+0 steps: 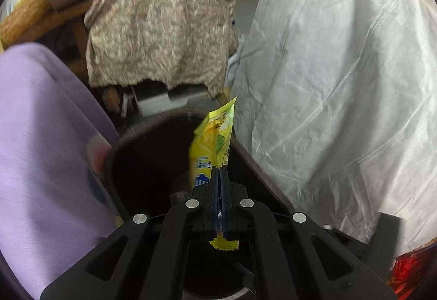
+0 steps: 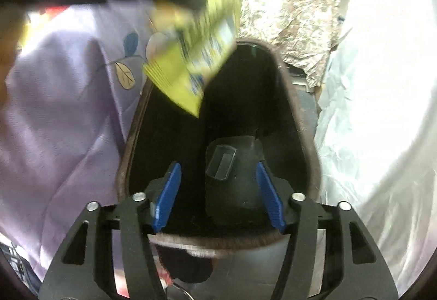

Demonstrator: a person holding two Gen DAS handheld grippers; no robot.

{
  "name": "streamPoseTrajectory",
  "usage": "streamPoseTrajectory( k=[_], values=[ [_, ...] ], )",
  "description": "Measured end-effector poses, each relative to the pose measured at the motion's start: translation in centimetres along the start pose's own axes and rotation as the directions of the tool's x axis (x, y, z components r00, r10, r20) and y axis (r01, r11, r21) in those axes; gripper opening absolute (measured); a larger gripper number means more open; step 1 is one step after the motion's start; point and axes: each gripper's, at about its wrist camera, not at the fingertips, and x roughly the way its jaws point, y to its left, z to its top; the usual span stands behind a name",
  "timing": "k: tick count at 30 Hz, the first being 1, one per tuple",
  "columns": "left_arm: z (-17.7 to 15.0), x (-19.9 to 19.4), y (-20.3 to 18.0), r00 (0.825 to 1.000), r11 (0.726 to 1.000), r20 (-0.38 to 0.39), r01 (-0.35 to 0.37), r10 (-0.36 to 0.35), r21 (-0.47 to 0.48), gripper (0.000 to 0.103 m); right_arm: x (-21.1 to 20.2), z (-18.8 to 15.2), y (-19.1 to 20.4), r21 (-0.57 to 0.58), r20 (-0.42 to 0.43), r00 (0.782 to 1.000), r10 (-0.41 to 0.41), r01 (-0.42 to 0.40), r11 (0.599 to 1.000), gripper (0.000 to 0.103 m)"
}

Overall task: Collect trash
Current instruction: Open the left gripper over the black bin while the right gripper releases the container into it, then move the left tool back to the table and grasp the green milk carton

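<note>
Gripping hand: the left gripper (image 1: 218, 171) is pinching a yellow snack wrapper (image 1: 211, 144), its 2 fingers pressed together on the lower part of the packet, with a short end of the foil sticking out behind the pads.
Wrapper position: the packet is standing upright beyond the fingertips, directly over the dark opening of the trash bin (image 1: 131, 141).
Wrapper seen from the right wrist: the yellow snack wrapper (image 2: 196, 54) is hanging blurred above the far-left part of the bin mouth, held from above by the dark body of the other tool.
Free hand: the right gripper (image 2: 218, 190) is hovering with its 2 blue pads (image 2: 168, 194) spread wide apart and nothing between them, pointing down into the trash bin (image 2: 128, 163).
Bin contents: a dark object with a small rectangular window (image 2: 221, 162) is lying at the bottom; what it is cannot be told.
Left surround: a lilac cloth (image 1: 41, 149) with a leaf print is lying against the bin's rim.
Right surround: a white plastic sheet (image 1: 341, 81) is draping beside the bin.
Background: a floral fabric (image 1: 158, 26) is hanging behind the bin.
</note>
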Motion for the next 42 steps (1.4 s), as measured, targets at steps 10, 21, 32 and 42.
streamPoseTrajectory(
  k=[10,21,32,42],
  values=[
    [-2.4,4.8,-0.7,0.993,0.999,-0.116,-0.024,0.027,0.022,0.003,-1.4,-2.1,-1.6,0.047,0.012,1.000,-0.027,0.027,0.999,0.061],
    [-2.6,3.9,-1.3,0.995,0.998,-0.085,-0.055,0.058,0.037,0.066,-2.5,-3.4,-1.5,0.061,0.030,0.999,-0.033,0.032,0.998,0.062],
    [-2.1,-4.4,-2.4,0.989,0.995,0.127,-0.082,0.075,0.049,0.079,-4.2,-3.9,-1.2,0.070,0.069,0.997,-0.032,0.027,0.997,0.063],
    [-5.5,-13.4,1.1,0.962,0.997,0.261,-0.079,0.080,-0.015,0.084,-7.0,-2.6,0.2,0.060,0.141,0.990,-0.016,0.008,0.998,0.064]
  ],
)
